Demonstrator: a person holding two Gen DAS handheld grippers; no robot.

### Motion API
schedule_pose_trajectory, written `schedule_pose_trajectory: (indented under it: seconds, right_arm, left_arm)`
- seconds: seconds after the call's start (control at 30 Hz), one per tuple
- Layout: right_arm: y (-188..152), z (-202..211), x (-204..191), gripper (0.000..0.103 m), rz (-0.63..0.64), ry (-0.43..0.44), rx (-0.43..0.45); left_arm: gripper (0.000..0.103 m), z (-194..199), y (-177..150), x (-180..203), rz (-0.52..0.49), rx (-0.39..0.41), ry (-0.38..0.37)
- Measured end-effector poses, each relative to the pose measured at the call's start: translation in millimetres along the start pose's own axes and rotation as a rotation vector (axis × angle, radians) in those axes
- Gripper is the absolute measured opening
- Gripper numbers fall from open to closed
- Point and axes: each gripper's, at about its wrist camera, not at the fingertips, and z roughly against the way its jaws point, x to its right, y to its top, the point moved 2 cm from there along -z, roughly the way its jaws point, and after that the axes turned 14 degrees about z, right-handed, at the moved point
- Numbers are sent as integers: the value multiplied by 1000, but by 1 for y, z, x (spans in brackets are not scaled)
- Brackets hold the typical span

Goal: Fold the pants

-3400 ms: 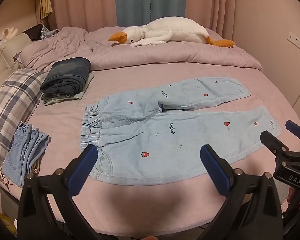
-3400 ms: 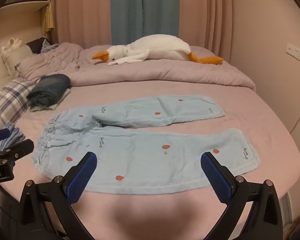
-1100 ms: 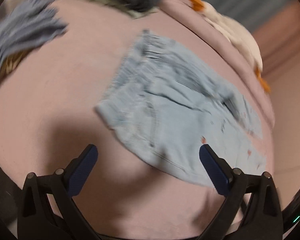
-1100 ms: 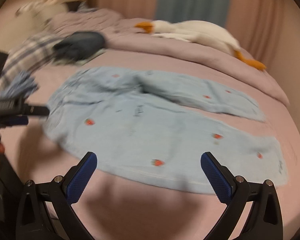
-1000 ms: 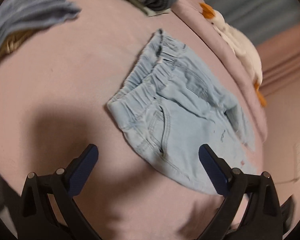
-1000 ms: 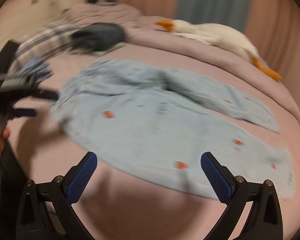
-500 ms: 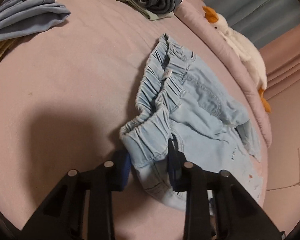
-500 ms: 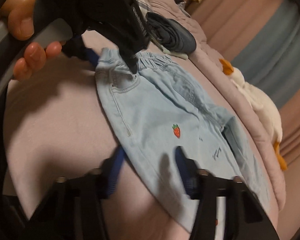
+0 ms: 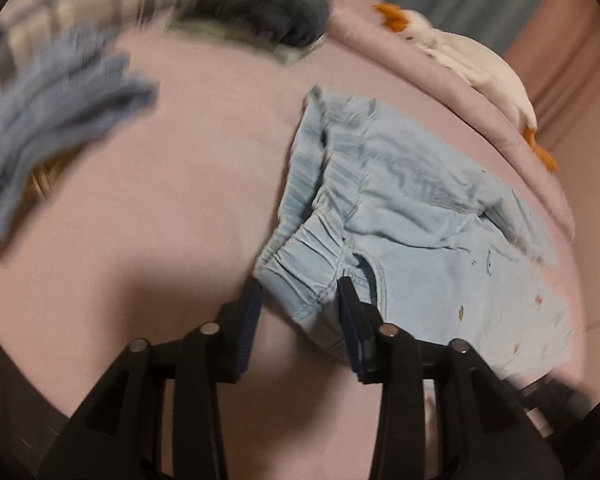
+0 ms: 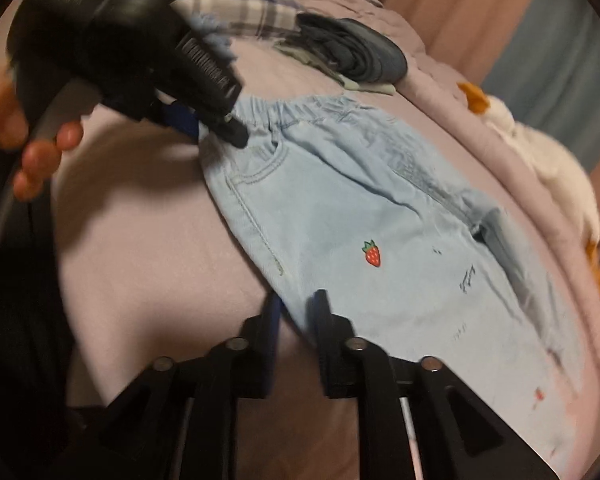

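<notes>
Light blue pants (image 9: 440,240) with strawberry prints lie spread on the pink bed (image 9: 160,220). My left gripper (image 9: 298,292) has the near corner of the elastic waistband bunched between its blue pads; its jaws are opening slightly but still press the fabric. In the right wrist view the pants (image 10: 380,220) run away to the right, and my right gripper (image 10: 296,304) pinches their near side edge below the pocket, jaws easing open a little with cloth between them. The left gripper (image 10: 220,128), held by a hand (image 10: 40,152), shows at the waistband corner.
Folded dark jeans (image 9: 260,12) (image 10: 360,56) sit beyond the waistband. A white goose plush (image 9: 472,64) (image 10: 552,168) lies on the rumpled quilt at the back. A blue denim pile (image 9: 52,108) and a plaid pillow (image 10: 252,4) are on the left.
Both grippers went from wide open over the bed to closed on the pants, left on the waistband corner, right on the side edge. The waistband corner is bunched up.
</notes>
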Motion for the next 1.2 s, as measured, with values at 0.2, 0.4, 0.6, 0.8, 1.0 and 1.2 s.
schedule_pose_trajectory:
  seconds: [0.2,0.4,0.6,0.8,1.0,1.2]
  right_arm:
    - [-11,12,59,37,-175,-115,-10]
    - [-49,-25,61,36,-185,-97,-230]
    - [-85,5,51,37,-189,57,-250]
    - [-63,15,117,44,-241,-2,-150]
    - [-24,-24,218,49,-235,-118,-104]
    - [6,-80,301,54,-170,-136,-155]
  left_arm:
    - [46,-4,2,46,-170,57,-42]
    - [48,-58,-35,59,-405,-148,8]
    - [48,-35,-35,44,-565,-202,-106]
    - [74,-45,37,69,-531,-58,-115]
    - [75,-97,111,100,-526,-62,-106]
    - [75,-148,166,109,-513,-149,-105]
